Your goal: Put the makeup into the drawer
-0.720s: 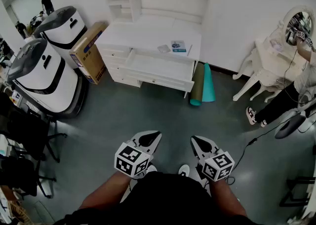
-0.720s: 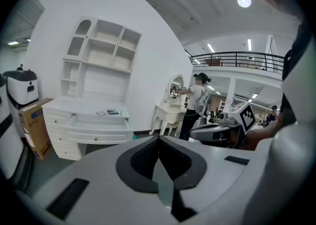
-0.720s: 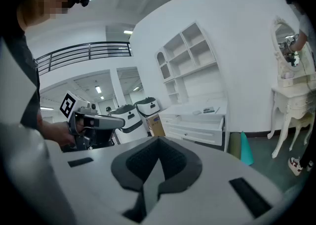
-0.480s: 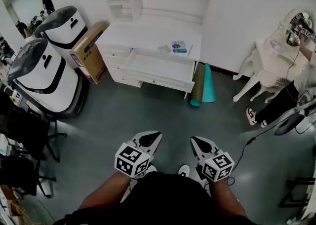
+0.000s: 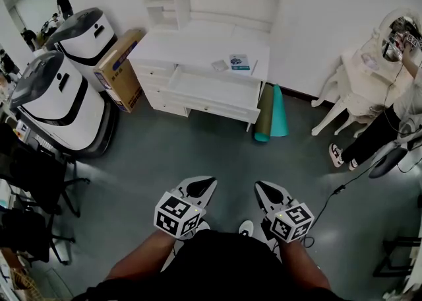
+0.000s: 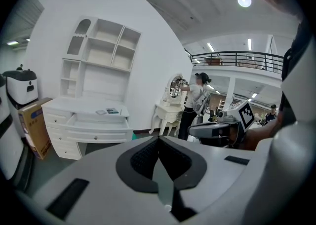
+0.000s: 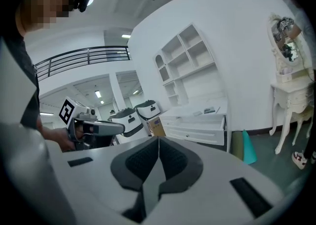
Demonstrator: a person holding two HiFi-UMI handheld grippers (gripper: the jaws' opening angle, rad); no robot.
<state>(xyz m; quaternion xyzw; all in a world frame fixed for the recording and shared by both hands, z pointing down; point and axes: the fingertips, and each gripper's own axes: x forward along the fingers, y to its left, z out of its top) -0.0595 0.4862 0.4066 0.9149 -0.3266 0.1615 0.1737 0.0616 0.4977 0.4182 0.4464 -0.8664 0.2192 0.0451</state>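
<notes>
Painted white, cardboard brown, plastic grey

The desk [image 5: 191, 45] and its open drawer [image 5: 211, 88] look like smooth, satin white-painted wood; the cardboard box [image 5: 120, 68] beside them is plain matt brown. The floor [image 5: 198, 148] is smooth grey with a faint sheen. The left gripper [image 6: 158, 140] and right gripper [image 7: 158, 140] show matt grey plastic shells with black, finely textured pads [image 6: 140, 160].

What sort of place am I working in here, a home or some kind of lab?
Most likely a lab or test hall staged as a bedroom: a white desk with its drawer open, two large white-and-black machines beside it, and a railed mezzanine under strip lights.
</notes>
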